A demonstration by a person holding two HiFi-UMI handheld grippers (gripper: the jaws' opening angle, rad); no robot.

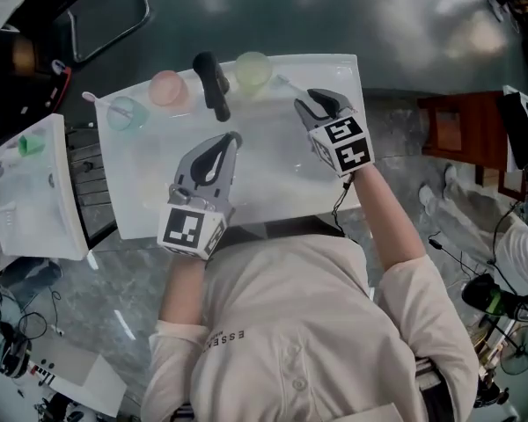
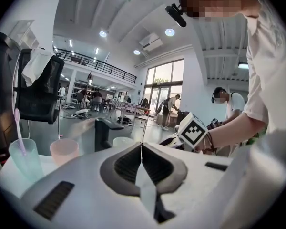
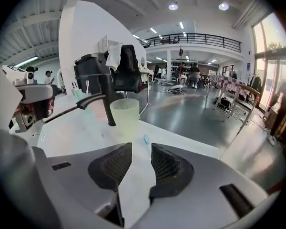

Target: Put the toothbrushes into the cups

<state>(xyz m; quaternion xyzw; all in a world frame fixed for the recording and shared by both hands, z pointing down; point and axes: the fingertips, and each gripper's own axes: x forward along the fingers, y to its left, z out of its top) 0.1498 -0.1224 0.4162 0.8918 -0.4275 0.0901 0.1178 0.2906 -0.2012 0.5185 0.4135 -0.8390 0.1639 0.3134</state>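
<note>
Left gripper (image 1: 231,139): jaws closed together, empty | right gripper (image 1: 301,105): jaws narrowly apart, empty | toothbrush (image 3: 146,139) lying just beside green cup (image 1: 253,70)

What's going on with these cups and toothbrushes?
A person holds two hand-held grippers over a white table with a teal cup, a pink cup and a green cup. The teal cup holds one toothbrush. The right hand-held gripper, open and empty, points at a second toothbrush lying by the green cup. The left hand-held gripper is shut and empty.
</note>
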